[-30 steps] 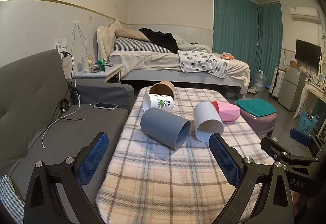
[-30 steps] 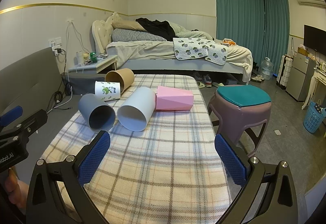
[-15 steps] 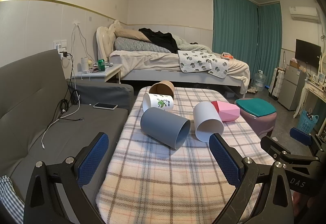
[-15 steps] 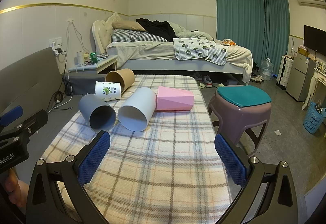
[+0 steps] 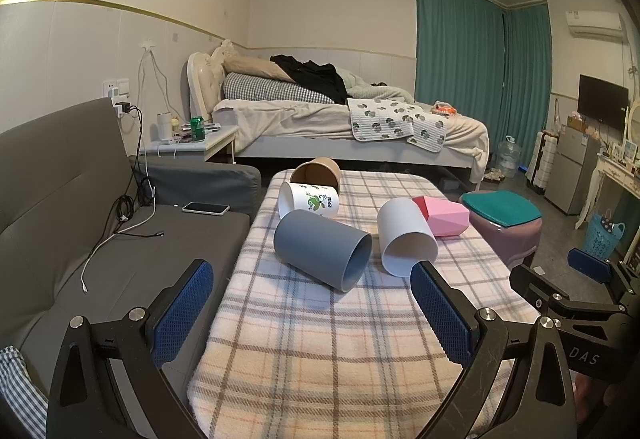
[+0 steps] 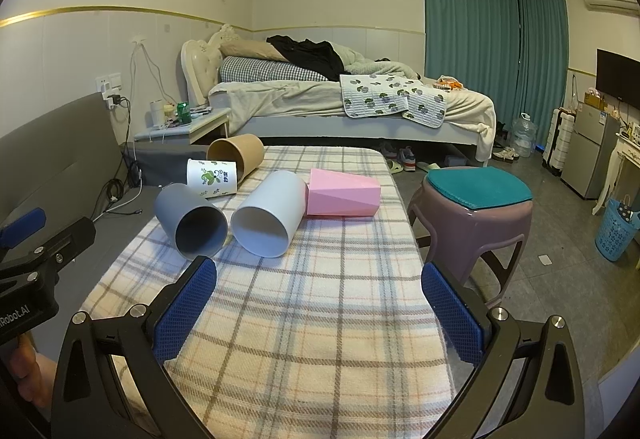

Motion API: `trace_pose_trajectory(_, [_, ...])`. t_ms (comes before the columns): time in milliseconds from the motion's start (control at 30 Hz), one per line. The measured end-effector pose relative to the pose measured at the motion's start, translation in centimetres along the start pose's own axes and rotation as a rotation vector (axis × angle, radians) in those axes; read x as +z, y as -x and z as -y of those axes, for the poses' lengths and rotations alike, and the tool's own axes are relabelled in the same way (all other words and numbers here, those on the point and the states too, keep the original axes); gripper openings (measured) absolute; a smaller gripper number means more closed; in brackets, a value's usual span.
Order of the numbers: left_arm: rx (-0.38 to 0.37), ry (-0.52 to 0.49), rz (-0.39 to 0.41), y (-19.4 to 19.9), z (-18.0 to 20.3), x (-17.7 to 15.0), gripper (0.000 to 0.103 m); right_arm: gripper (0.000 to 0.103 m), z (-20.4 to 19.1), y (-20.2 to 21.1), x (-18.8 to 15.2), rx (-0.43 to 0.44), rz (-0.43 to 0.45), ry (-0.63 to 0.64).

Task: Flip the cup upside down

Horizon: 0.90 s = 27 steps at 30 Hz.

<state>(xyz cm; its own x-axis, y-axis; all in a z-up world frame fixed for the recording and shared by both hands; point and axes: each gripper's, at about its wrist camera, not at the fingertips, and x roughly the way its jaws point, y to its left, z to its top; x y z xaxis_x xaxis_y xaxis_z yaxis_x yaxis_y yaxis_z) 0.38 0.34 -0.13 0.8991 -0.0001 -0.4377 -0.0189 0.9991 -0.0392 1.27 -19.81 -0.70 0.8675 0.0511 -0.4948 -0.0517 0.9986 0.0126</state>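
Note:
Several cups lie on their sides on the plaid-covered table [image 5: 320,339]: a grey cup [image 5: 322,249] [image 6: 192,221], a white cup [image 5: 404,237] [image 6: 268,217], a pink faceted cup [image 5: 444,215] [image 6: 344,193], a white printed cup [image 5: 310,199] [image 6: 212,177] and a brown paper cup [image 5: 316,173] [image 6: 236,157]. My left gripper [image 5: 310,291] is open and empty, hovering over the table short of the grey cup. My right gripper [image 6: 320,289] is open and empty, short of the white cup. Each gripper shows at the edge of the other's view.
A grey sofa [image 5: 80,223] with a phone [image 5: 206,208] and cables lies left of the table. A purple stool with a teal cushion [image 6: 476,207] stands right of it. A bed [image 6: 360,107] and nightstand stand behind. A blue basket [image 6: 614,231] sits at far right.

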Motion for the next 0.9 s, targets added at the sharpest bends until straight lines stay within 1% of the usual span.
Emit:
trace_pose_trajectory(633, [0.005,-0.003,0.009,0.3,0.0,0.2,0.102,0.103,-0.1,0.1,0.0,-0.002,0.002,0.005])
trace_pose_trajectory(800, [0.014,0.005,-0.021,0.1,-0.2,1.0,0.102,0.103,0.2,0.6,0.5,0.006,0.009,-0.004])
trace_pose_trajectory(900, [0.045,0.014,-0.049,-0.5,-0.3,1.6,0.102,0.103,0.9,0.7,1.5,0.024,0.015,0.04])
